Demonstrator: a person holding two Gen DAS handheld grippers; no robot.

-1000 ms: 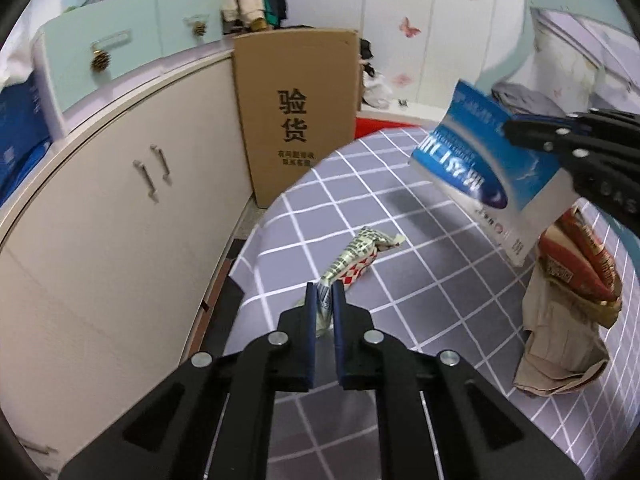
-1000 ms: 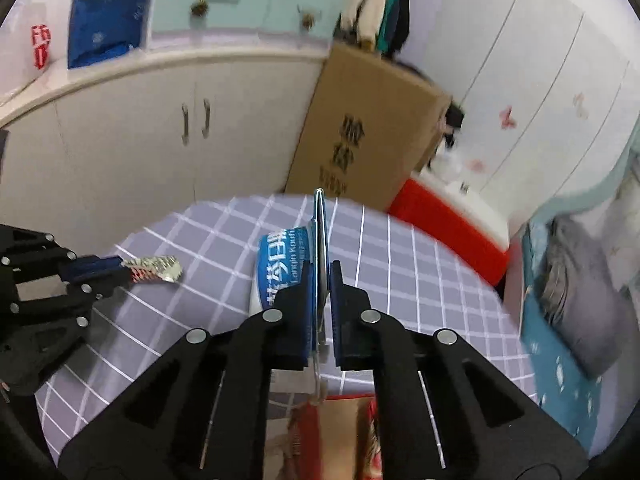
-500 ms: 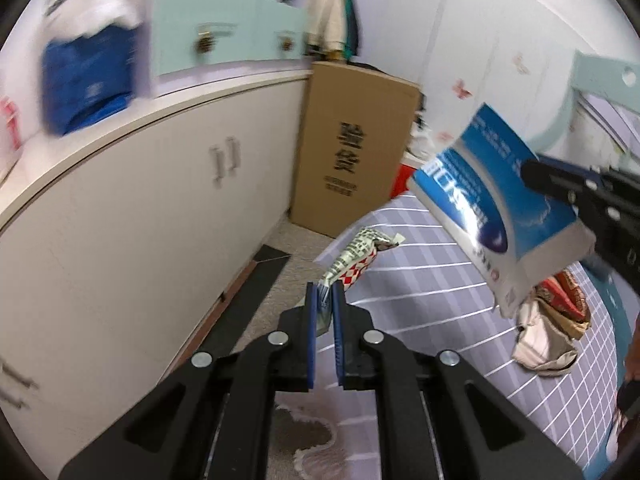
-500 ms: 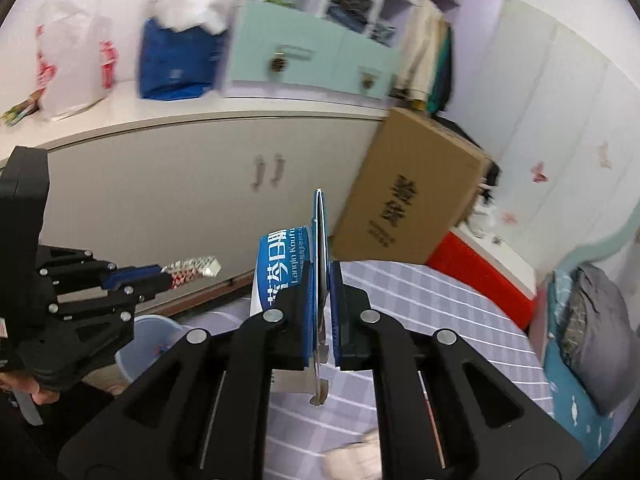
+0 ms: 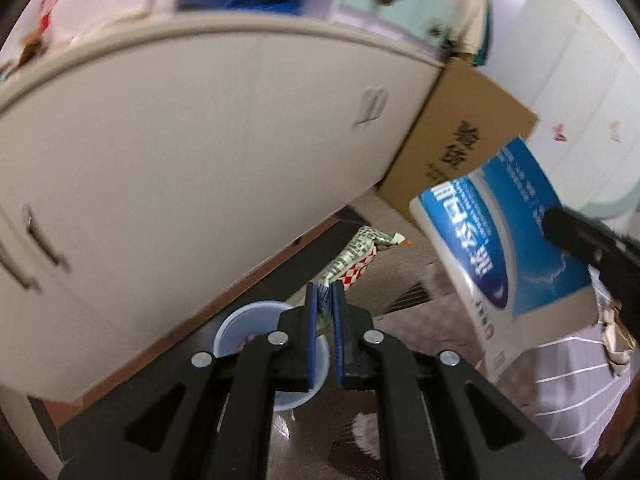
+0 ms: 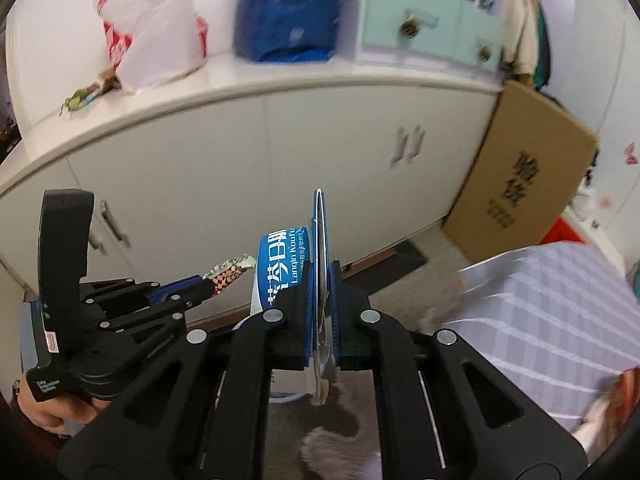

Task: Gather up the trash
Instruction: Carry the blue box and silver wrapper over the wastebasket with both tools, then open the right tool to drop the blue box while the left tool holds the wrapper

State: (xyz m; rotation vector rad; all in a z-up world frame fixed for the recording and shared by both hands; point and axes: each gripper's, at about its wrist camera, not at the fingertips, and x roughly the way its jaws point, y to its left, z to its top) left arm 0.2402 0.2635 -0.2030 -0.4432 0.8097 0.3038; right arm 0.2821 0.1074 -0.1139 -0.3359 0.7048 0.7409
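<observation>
Blue-and-white box (image 5: 492, 240) is clamped at its thin edge in the right gripper (image 6: 325, 276), held off the floor, tilted, printed face toward the left wrist camera. Crumpled wrapper (image 5: 356, 258), red-white checks with green print, is pinched at one end in the left gripper (image 5: 325, 292), rest of it sticking out past the fingertips. Both claws clenched on their item. Directly under the left gripper: small pale blue bin (image 5: 248, 328) on the floor, open top, something pinkish inside, can't tell what. In the right wrist view the left gripper (image 6: 210, 282) sits just left of the box, a hand (image 6: 44, 412) on its handle. Behind both: white cabinet (image 6: 280, 152) with handles, brown cardboard carton (image 6: 524, 180) leaning at its right end. White plastic bag (image 6: 148, 28) and blue bag (image 6: 286, 20) on the cabinet top. Grid-pattern tablecloth (image 6: 560, 300) at right. Heavy motion blur in both views.
</observation>
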